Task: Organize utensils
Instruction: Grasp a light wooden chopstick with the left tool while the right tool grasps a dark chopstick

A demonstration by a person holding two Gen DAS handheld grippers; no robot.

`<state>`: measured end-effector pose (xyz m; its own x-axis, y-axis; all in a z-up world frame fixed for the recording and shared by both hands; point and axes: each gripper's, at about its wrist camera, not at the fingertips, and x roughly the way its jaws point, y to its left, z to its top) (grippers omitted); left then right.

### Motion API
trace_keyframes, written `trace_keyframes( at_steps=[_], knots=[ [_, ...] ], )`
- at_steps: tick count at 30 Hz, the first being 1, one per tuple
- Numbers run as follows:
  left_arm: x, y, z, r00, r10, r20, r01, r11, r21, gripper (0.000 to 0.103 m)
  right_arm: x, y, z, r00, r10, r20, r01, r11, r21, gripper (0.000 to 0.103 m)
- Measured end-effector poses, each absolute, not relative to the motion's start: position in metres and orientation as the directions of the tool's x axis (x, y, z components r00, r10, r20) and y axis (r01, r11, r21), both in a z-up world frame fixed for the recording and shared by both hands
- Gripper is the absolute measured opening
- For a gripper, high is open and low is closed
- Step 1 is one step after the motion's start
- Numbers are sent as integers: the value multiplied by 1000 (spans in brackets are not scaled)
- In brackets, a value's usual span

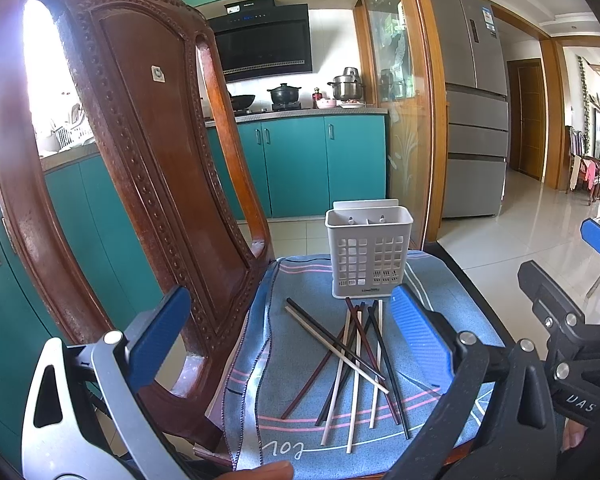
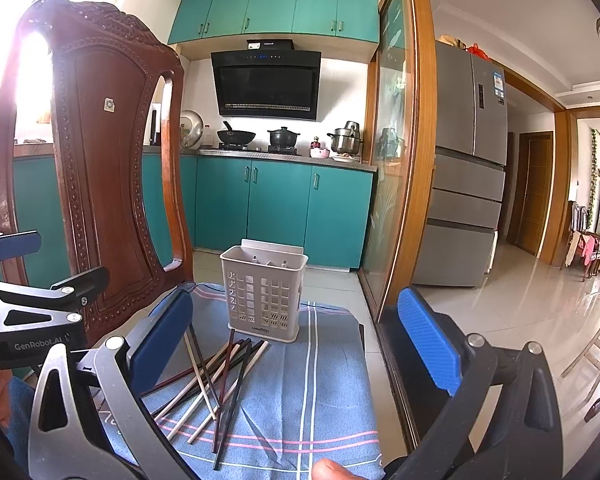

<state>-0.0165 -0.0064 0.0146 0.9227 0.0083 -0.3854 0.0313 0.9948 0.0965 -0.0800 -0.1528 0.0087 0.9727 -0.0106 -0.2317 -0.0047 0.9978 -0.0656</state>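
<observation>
left gripper (image 1: 288, 344) wide open over the blue cloth (image 1: 300, 432), nothing between its pads. right gripper (image 2: 296, 344) likewise spread and empty. chopsticks (image 1: 356, 364) piled crisscross mid-cloth, just at 6 o'clock of the upright white holder (image 1: 368, 252), tips almost touching its base. carved chair back (image 1: 140, 160) close at 9 o'clock; glass door frame (image 2: 416, 160) at 3 o'clock; free cloth at 4 o'clock of the pile. readable: "genrobot.ai" on the left gripper body; holder's label too small.
</observation>
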Motion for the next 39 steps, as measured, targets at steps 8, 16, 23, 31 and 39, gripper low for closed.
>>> trace_keyframes(
  at_steps=[8, 16, 23, 31, 39],
  knots=[
    [-15, -9, 13, 920, 7, -392, 33, 995, 96, 100, -78, -152, 8, 972, -7, -234, -9, 998, -67, 100],
    [22, 3, -22, 825, -125, -551, 119, 992, -46, 100, -37, -176, -12, 929, -62, -365, 37, 997, -75, 100],
    [102, 16, -78, 650, -257, -715, 162, 966, -200, 76, 70, -193, -77, 722, 124, -680, -65, 992, 112, 61],
    [201, 11, -135, 484, -251, -838, 165, 967, -194, 39, 180, -156, -146, 400, 387, -831, -143, 922, 360, 29],
    [252, 22, -165, 400, -278, -873, 102, 961, -259, 28, 203, -130, -174, 314, 365, -877, -206, 928, 312, 27]
  ],
)
